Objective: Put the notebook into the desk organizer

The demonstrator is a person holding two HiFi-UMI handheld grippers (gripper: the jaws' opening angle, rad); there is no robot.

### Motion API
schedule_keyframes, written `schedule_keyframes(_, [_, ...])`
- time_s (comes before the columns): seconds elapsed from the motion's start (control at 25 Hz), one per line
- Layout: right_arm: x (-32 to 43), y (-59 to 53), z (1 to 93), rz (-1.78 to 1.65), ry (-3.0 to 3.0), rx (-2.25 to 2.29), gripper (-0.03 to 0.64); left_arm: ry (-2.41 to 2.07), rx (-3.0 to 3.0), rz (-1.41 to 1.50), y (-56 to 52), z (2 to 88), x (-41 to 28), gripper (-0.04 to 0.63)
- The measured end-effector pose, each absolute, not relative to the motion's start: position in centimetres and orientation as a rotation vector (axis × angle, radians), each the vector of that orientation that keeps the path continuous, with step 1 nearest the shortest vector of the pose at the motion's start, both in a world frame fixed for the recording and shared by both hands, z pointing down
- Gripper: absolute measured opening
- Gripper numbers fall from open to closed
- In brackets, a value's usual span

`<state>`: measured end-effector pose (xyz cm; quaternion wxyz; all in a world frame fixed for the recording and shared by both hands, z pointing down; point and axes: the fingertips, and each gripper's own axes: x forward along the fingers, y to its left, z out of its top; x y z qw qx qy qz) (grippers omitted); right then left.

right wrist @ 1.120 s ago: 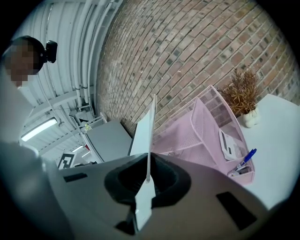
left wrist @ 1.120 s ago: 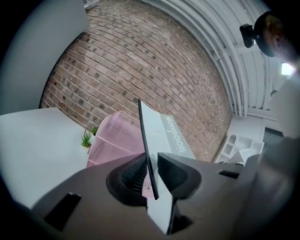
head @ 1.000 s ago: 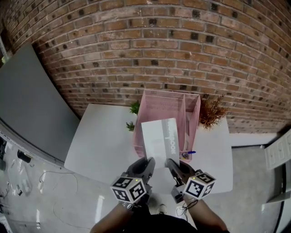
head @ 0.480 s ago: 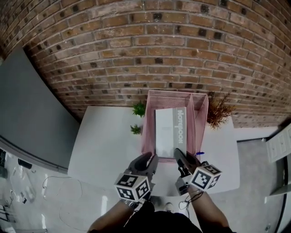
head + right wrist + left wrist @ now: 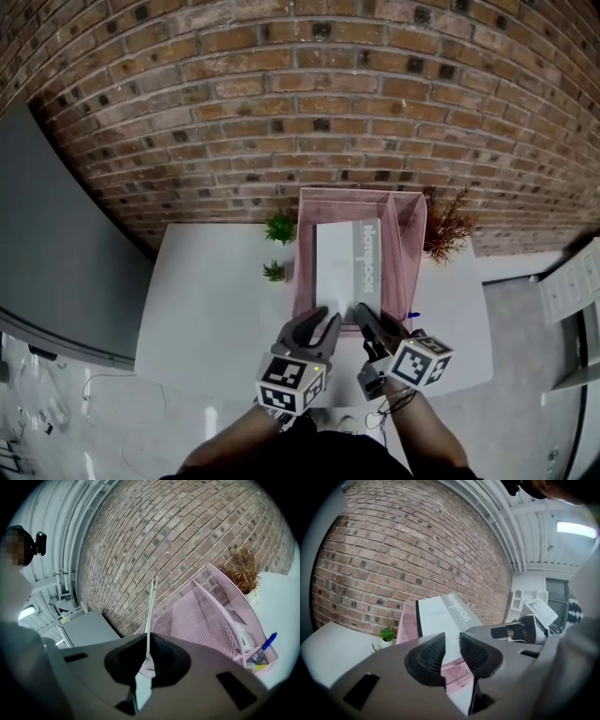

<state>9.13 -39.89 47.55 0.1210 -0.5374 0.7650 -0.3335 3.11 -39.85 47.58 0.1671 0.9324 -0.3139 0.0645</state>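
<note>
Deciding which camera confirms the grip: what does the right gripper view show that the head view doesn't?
Only the right gripper view: the right gripper, jaws shut on the notebook, which is seen edge-on. Only the head view: the left gripper, open by the notebook's near end, the notebook's printed cover, and two small green plants. Both: the pink organizer, the brick wall and the dried plant.

In the head view the notebook (image 5: 345,267) has its near edge hidden behind the right claw (image 5: 367,326). The pink mesh desk organizer (image 5: 306,262) has its front wall partly covered by that claw and the left claw (image 5: 319,330). In the right gripper view, the small things beside the blue pen (image 5: 266,645) are too blurred to name.
</note>
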Motion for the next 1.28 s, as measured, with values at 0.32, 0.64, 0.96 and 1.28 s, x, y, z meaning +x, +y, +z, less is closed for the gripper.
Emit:
schedule_keyframes(0.32, [8.5,-39.9,48.7,-1.026,2.251,-1.586,0.014,-0.886,2.671,0.309,-40.2,49.6,4.4,0.094])
schedule_keyframes(0.64, [8.5,-40.2,49.2,-1.055,2.286,-1.597,0.023,-0.906,2.657,0.363,-40.6,50.6,4.4,0.094])
schedule_keyframes(0.96, [7.9,-39.9,50.0,-1.005,2.445,-1.679,0.095,-0.932,2.654,0.407,-40.5,51.1,4.6,0.094])
schedule_keyframes(1.28, [8.6,-38.7,50.0,-1.006,2.466,-1.722,0.163,-0.956,2.636,0.434,-40.6,51.5,4.5,0.094])
